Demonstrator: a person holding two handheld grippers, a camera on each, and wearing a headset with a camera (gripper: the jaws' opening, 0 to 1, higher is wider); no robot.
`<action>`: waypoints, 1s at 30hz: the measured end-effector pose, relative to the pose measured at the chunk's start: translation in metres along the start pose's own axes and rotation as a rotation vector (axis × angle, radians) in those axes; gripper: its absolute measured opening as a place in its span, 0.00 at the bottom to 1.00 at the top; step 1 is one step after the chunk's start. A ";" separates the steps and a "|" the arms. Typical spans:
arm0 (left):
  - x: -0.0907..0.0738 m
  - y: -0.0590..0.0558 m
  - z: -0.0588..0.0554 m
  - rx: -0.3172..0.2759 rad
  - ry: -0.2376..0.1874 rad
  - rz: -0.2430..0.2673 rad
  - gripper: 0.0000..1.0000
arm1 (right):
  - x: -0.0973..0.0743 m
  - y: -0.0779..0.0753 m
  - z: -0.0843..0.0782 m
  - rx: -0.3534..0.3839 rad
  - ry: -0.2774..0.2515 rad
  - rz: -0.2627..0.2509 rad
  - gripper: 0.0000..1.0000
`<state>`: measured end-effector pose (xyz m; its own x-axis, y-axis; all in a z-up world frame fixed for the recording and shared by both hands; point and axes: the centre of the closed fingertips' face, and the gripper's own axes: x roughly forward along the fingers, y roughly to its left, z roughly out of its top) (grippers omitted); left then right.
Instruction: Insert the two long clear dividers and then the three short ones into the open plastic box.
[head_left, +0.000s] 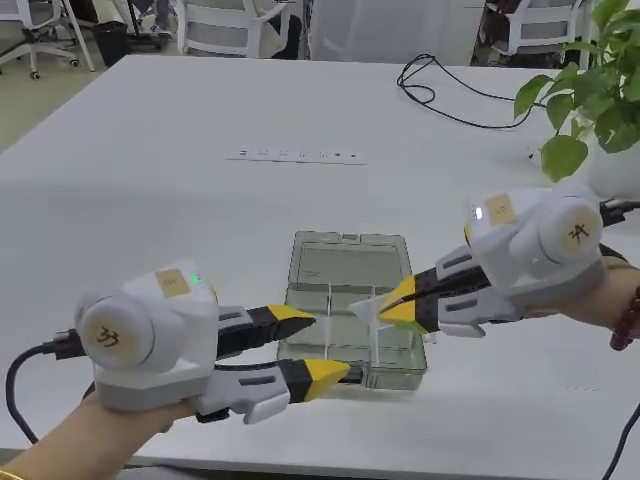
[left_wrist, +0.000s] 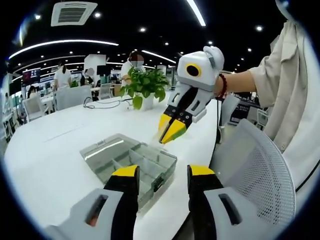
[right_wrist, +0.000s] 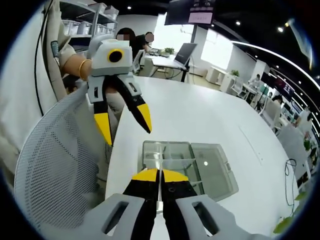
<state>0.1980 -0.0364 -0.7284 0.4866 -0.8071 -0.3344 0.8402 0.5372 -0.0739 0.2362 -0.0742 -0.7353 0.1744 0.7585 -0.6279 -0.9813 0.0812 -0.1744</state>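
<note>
box (head_left: 392, 376) sits open on white table (head_left: 180, 190), near edge, centre of head view. lid (head_left: 350, 255) lies flat on the far side, so the tray is clear from above. clear dividers already stand inside as a grid; exact count cannot be told, the plastic is too see-through.

right gripper (head_left: 396, 306) comes in from the right, jaws pinched shut on a thin clear divider (head_left: 368, 307), which shows edge-on between the yellow tips in the right gripper view. the piece is over the tray's middle, a bit right of centre, and not yet seated as far as i can tell. the pinch at 1 end leaves the rest free to drop into a slot. it is likely 1 of the 3 short ones, judging by its small size and the grid already there, but that is not certain.

left gripper (head_left: 310, 346) hangs at the near left corner of the box, jaws spread apart, holding nothing; touching the wall or not is unclear. judgement: it is placed to steady the light box while the other pushes down.

the next move needs the divider upright and lined up with the wall grooves; a tilt could jam it or knock seated pieces.
</note>
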 end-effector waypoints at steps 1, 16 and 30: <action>0.000 0.001 0.000 0.000 -0.001 0.006 0.41 | 0.001 -0.003 -0.002 0.006 0.005 -0.008 0.02; 0.000 0.015 -0.003 -0.051 -0.012 0.075 0.62 | 0.011 -0.024 -0.020 0.034 0.053 -0.048 0.02; 0.000 0.019 -0.006 -0.069 -0.015 0.102 0.73 | 0.022 -0.027 -0.025 0.081 0.058 -0.039 0.02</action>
<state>0.2122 -0.0247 -0.7352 0.5724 -0.7511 -0.3290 0.7682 0.6315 -0.1050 0.2683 -0.0752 -0.7633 0.2142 0.7153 -0.6651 -0.9767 0.1632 -0.1391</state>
